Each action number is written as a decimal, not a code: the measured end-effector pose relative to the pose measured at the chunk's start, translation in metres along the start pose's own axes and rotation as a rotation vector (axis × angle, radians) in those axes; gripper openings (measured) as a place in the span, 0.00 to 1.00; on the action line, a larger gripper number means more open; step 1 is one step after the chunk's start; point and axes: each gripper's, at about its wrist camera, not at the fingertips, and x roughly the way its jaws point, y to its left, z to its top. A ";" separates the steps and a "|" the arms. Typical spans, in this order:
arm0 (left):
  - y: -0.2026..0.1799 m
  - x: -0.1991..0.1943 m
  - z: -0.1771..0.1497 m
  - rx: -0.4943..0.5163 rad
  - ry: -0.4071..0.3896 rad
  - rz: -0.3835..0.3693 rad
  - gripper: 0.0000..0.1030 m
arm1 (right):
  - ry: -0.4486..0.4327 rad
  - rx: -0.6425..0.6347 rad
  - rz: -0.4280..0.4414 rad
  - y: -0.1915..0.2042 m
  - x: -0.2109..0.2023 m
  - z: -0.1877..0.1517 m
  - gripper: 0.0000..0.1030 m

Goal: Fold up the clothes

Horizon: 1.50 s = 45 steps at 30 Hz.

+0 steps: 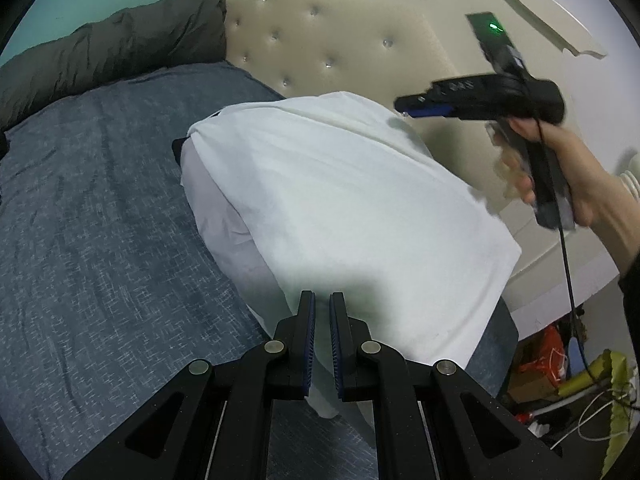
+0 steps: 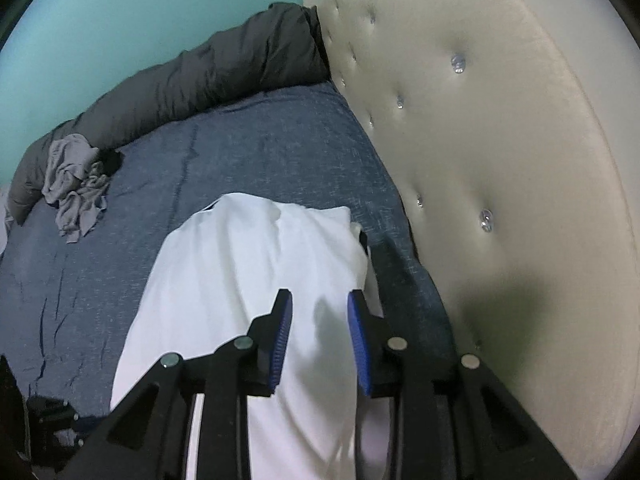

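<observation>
a dark quilt [image 1: 120,44] lies bunched along the far left edge of the bed, against a teal wall [image 2: 120,20], and in the right wrist view a crumpled grey cloth [image 2: 76,184] sits on the blue bedspread [image 1: 92,220] just beside it. further right, a white garment [image 1: 340,208] lies in a folded pile on the bedspread near the cream tufted headboard [image 2: 500,160]. the left gripper [image 1: 322,300] hovers low over the near edge of the garment, its fingers with blue pads nearly together, a thin gap between them and nothing held. the right gripper [image 2: 318,300] is above the garment's headboard end, jaws spread apart and empty; in the left wrist view a hand [image 1: 576,176] holds it up off the bed, blurred. clutter on the floor [image 1: 560,368] shows at far right.
</observation>
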 end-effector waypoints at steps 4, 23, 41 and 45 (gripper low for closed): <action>0.000 0.000 -0.002 0.014 -0.010 -0.001 0.08 | 0.013 -0.003 -0.008 -0.004 0.012 0.007 0.27; -0.002 0.002 -0.008 0.034 -0.021 -0.009 0.08 | -0.003 0.097 -0.168 -0.036 0.043 0.017 0.01; -0.006 -0.018 -0.002 0.031 -0.041 0.000 0.08 | -0.052 0.233 0.118 -0.053 -0.040 -0.049 0.22; -0.016 -0.024 -0.005 0.060 -0.034 0.003 0.08 | -0.071 0.203 0.183 -0.045 -0.064 -0.081 0.22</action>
